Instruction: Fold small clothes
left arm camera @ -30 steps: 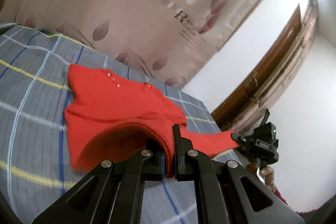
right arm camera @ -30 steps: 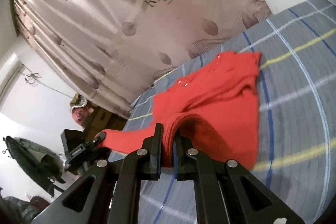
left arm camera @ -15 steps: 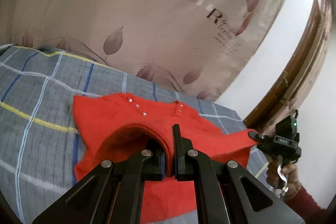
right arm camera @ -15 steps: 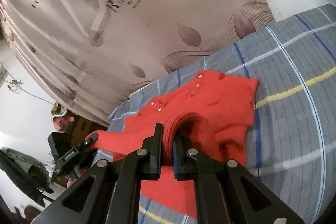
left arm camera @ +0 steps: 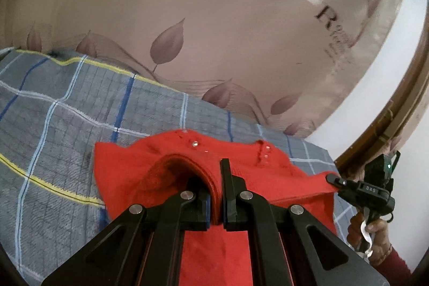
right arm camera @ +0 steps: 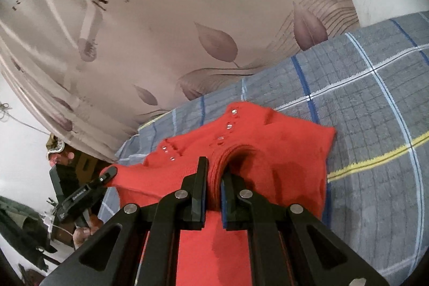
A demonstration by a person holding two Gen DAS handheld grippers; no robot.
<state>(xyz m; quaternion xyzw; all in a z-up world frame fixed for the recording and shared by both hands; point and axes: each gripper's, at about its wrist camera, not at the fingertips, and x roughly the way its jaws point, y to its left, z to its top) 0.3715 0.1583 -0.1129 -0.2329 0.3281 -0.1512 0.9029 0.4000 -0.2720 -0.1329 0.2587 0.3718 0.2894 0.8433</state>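
Pinching the red knit top [left arm camera: 166, 165] with my left gripper [left arm camera: 216, 195] and right gripper [right arm camera: 214, 189] over the plaid blanket [left arm camera: 67, 125]; soft, light, floppy (grab hem corners).

A bright red garment [left arm camera: 268, 173] with small silvery studs is showing against a grey blanket [left arm camera: 67, 125] that is carrying a plaid of white, pale blue, dark blue and yellow lines. Behind it a beige-pink curtain [left arm camera: 214, 31] is displaying mauve leaves and dark lettering, next to a white wall [left arm camera: 380, 87] and what looks like a brown wooden frame [left arm camera: 396, 125]. Both the left gripper [left arm camera: 214, 195] and the right gripper [right arm camera: 214, 192] are showing plain black with silver rivets, and a dark red sleeve [left arm camera: 396, 262] is peeking in at the edge.
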